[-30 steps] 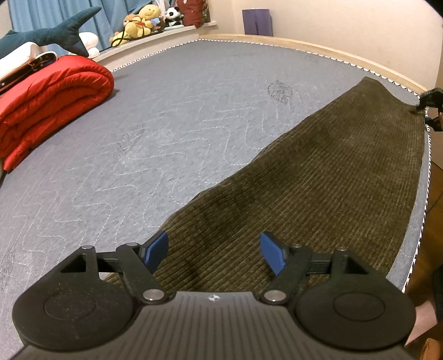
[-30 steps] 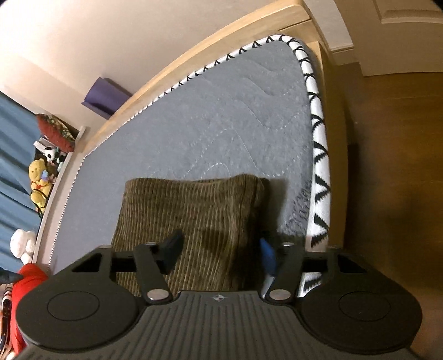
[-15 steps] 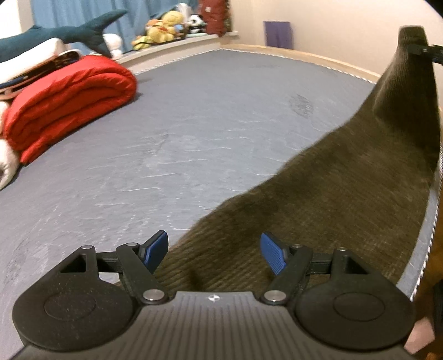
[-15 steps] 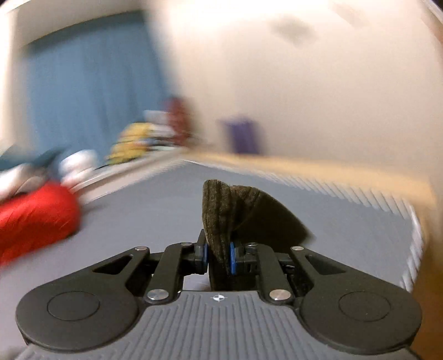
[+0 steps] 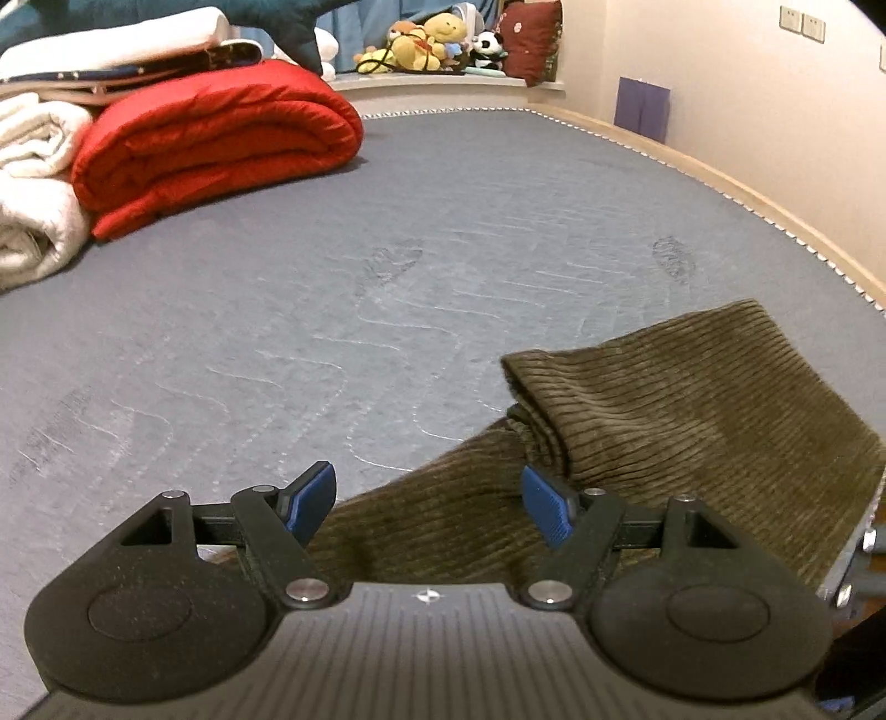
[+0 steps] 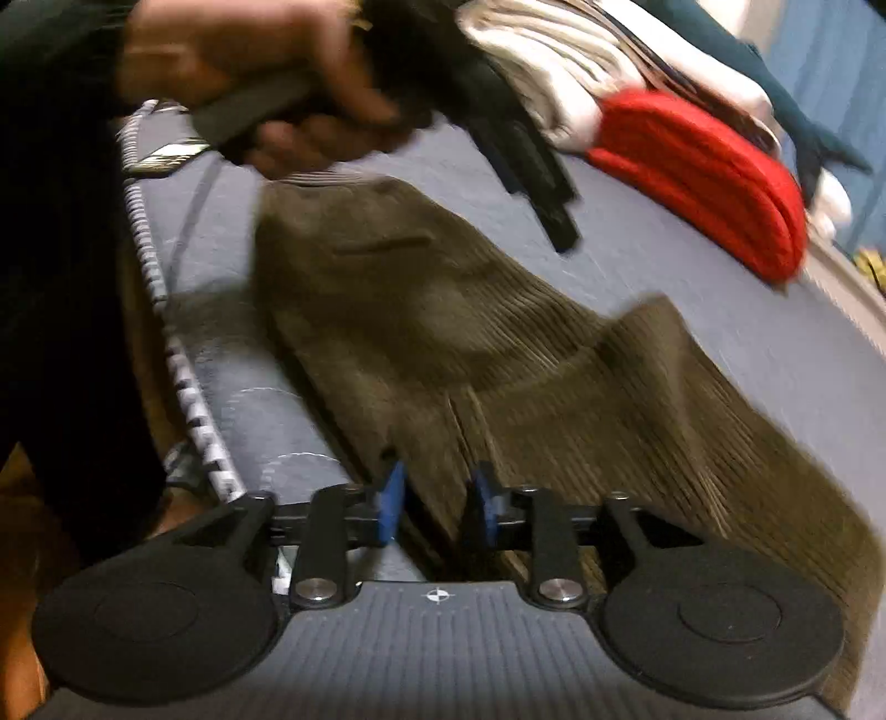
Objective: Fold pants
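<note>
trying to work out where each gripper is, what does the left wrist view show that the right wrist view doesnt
Only the left wrist view: the left gripper open over the pants, stuffed toys on the ledge, a purple item by the wall.

Only the right wrist view: the right gripper, blurred, pants between its pads, and the person's hand.

Both: pants, grey mattress, red quilt.
</note>
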Motion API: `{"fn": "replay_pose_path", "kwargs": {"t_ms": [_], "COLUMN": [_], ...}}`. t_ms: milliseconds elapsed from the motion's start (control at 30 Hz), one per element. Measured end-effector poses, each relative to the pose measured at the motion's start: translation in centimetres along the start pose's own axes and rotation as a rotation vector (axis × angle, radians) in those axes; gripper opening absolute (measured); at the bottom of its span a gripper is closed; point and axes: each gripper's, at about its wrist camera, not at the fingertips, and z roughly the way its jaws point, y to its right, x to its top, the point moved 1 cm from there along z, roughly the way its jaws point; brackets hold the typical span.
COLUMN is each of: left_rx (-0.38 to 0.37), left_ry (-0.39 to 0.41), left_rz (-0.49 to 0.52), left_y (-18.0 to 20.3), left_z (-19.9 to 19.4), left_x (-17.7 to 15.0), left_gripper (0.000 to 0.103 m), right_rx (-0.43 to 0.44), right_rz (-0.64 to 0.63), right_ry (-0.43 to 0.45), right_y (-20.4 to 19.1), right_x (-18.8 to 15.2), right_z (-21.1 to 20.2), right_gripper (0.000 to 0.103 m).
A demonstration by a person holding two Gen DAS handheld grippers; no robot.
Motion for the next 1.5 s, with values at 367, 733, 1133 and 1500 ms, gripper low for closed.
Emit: {"fn": "replay_pose_path", "kwargs": {"t_ms": [367, 733, 1133, 1500], "left_rx": [-0.122, -0.137, -0.145, -0.160], "left_ry": [-0.059, -0.073, -0.059, -0.162], "left_rz": [-0.114, -0.152, -0.170, -0.152], "left_y": [1.4, 1.9, 1.7, 1.8], "left_z": [2.4, 3.2, 3.3, 7.1], "left_x": [1.5, 2.2, 3.0, 1.5], "left_gripper": [0.079, 0.079, 0.075, 0.035], "right_rx": [-0.033, -0.097, 0.045, -0.047], "right_rz": [0.179, -0.054, -0.222, 0.254], "right_ry": [-0.004, 0.000, 0.012, 0.157], "right_y": [3.7, 1.1, -1.2, 5.4], "right_x": [-1.0, -0.6, -2.7, -0.4], "right_z": [0.8, 2.8, 0.1, -3.0], "right_gripper": [0.053, 0.010, 0.010, 0.066]}}
